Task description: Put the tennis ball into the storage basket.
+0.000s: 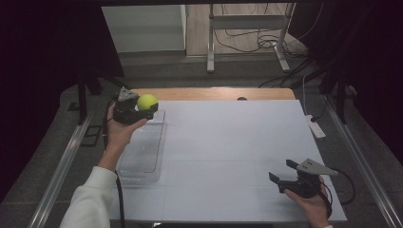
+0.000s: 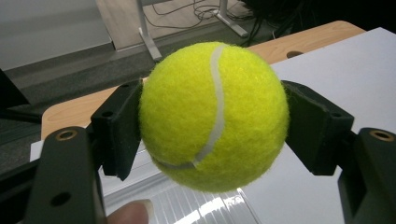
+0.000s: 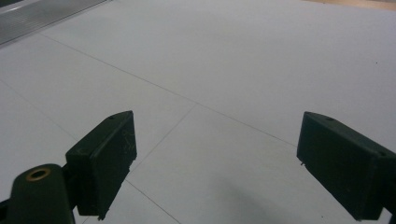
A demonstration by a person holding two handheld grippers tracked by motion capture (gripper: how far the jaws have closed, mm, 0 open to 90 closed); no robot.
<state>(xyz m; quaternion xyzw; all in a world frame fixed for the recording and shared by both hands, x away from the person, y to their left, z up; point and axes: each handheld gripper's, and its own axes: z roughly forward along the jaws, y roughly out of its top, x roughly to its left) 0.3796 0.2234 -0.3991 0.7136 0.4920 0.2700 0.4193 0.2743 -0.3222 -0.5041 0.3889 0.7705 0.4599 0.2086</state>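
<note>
A pale white board (image 1: 228, 156) scored with faint grid lines covers most of the table, and a strip of light wooden tabletop (image 1: 214, 93) with a small dark hole shows along its far edge. Beyond the table lies a grey floor strewn with black cables (image 1: 266, 42), where the metal legs of a stand (image 1: 211, 42) rise beside a white cabinet (image 1: 142, 28); dark curtains close off both sides, and metal rails run along the floor to left and right. At the board's left edge sits a clear plastic tray (image 1: 142, 156), long and shallow. The left gripper (image 1: 142, 108) is held up over the far end of that tray, its jaws pressed against either side of a yellow tennis ball (image 1: 147, 101), which hangs clear of the surface; in the left gripper view the ball (image 2: 212, 116) shows its white seam and the jaws touch it on both flanks. The right gripper (image 1: 280, 173) hovers low over the board's near right corner, jaws spread wide with nothing between them.
</note>
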